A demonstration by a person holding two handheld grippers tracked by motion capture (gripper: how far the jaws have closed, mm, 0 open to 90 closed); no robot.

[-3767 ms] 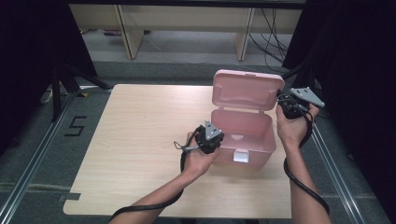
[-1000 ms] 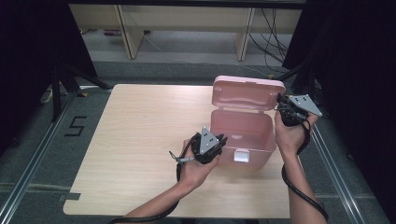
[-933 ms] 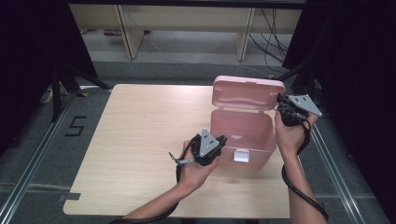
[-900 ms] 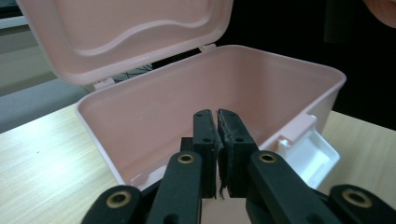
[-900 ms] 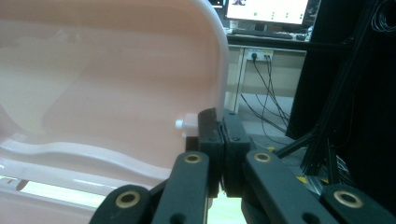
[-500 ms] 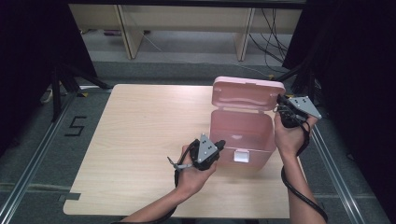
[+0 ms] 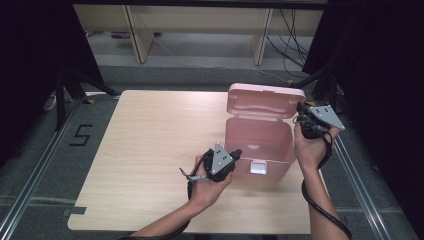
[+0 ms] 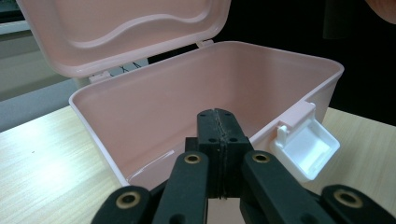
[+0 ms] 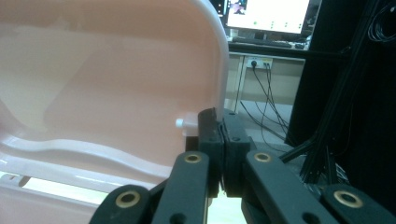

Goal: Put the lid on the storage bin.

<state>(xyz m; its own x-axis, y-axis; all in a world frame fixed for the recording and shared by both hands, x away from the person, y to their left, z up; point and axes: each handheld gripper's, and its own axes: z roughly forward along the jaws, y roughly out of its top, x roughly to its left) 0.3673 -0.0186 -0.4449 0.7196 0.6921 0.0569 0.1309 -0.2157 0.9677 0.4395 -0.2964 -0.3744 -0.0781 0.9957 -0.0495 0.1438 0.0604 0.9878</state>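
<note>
A pink plastic box point(image 7: 260, 137) stands open on the wooden table point(image 7: 150, 140), its lid point(image 7: 265, 100) raised nearly upright behind it. A white latch point(image 7: 258, 167) hangs down on the front wall. My left gripper point(image 7: 236, 153) sits at the box's front left corner, shut with nothing between its pads. In the left gripper view the closed tips point(image 8: 218, 126) hover over the near rim of the empty box point(image 8: 154, 107), beside the latch point(image 8: 306, 147). My right gripper point(image 7: 300, 107) is shut at the lid's right edge; its tips point(image 9: 219, 126) meet just beside the lid point(image 9: 107, 79).
The box stands near the table's right edge, where a metal rail point(image 7: 357, 175) runs along the floor. Shelving legs point(image 7: 135, 30) and cables point(image 7: 290, 30) lie beyond the far edge. The left half of the tabletop is bare wood.
Since the earliest frame the left gripper has drawn back a little from the box's rim toward the person, and the lid stands more upright. The right gripper has stayed put.
</note>
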